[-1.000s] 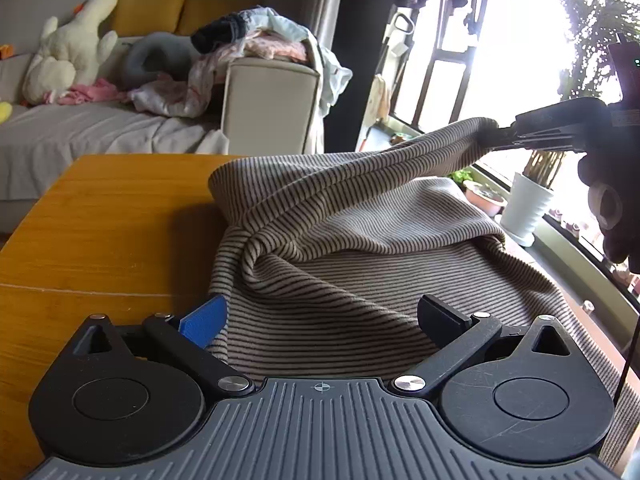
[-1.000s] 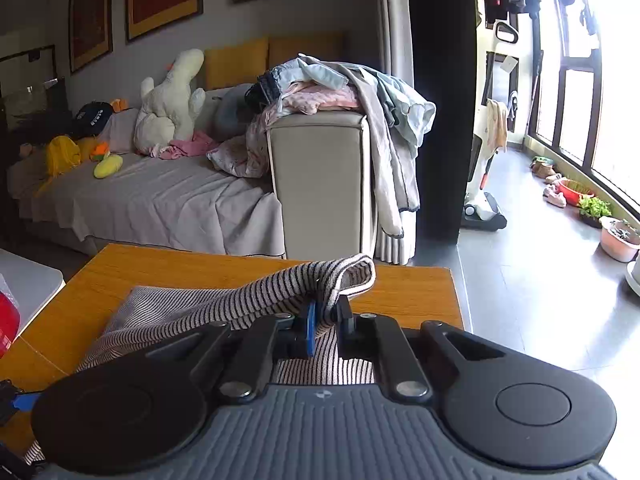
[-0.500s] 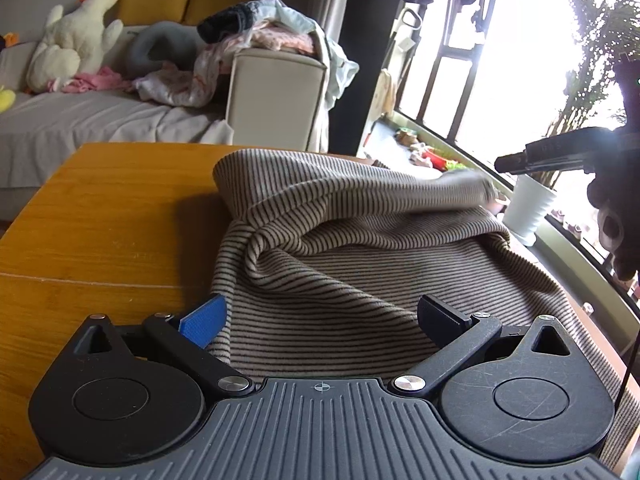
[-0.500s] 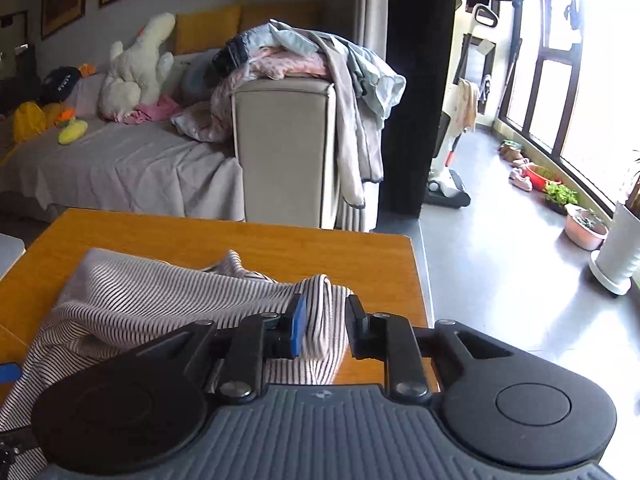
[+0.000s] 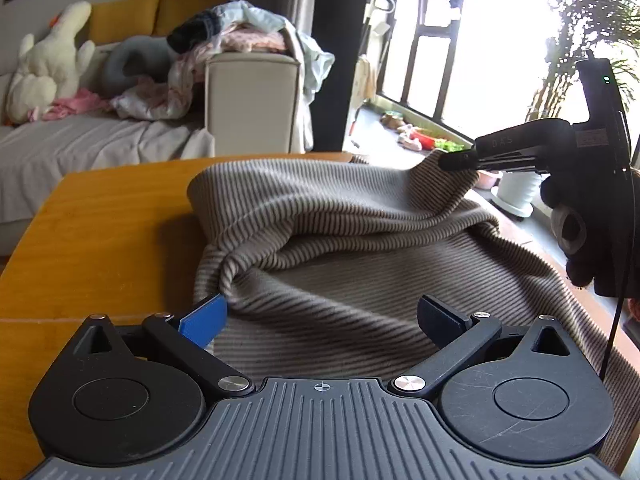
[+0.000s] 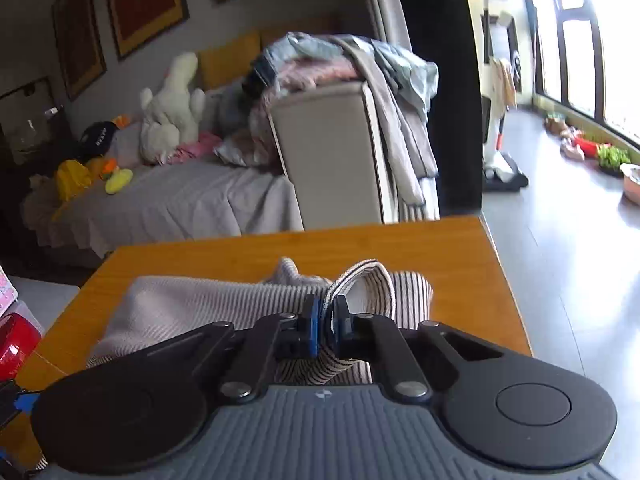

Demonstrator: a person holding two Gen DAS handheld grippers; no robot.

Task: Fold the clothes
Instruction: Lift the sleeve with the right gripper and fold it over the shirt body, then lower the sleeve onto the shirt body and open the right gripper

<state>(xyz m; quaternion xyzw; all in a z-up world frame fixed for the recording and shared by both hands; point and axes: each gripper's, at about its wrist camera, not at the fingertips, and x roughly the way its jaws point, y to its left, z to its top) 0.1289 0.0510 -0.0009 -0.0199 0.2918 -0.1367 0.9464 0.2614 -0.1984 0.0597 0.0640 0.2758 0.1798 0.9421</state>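
Note:
A brown-and-cream striped garment (image 5: 360, 240) lies bunched on the wooden table (image 5: 112, 216). My left gripper (image 5: 320, 316) is open, its fingers low over the near part of the cloth, holding nothing. My right gripper (image 6: 325, 322) is shut on a fold of the striped garment (image 6: 360, 280) and lifts that edge off the table. In the left wrist view the right gripper (image 5: 452, 160) pinches a raised peak of cloth at the far right.
A grey sofa (image 6: 180, 196) with a white plush toy (image 6: 172, 108) and a heap of clothes (image 6: 340, 60) on its armrest stands behind the table. Potted plants (image 5: 516, 188) sit by the window on the right. A red object (image 6: 16, 340) lies at the table's left.
The right gripper let go of the garment's edge half a second ago, then shut on a fold again and raised it. The left gripper stayed open and still.

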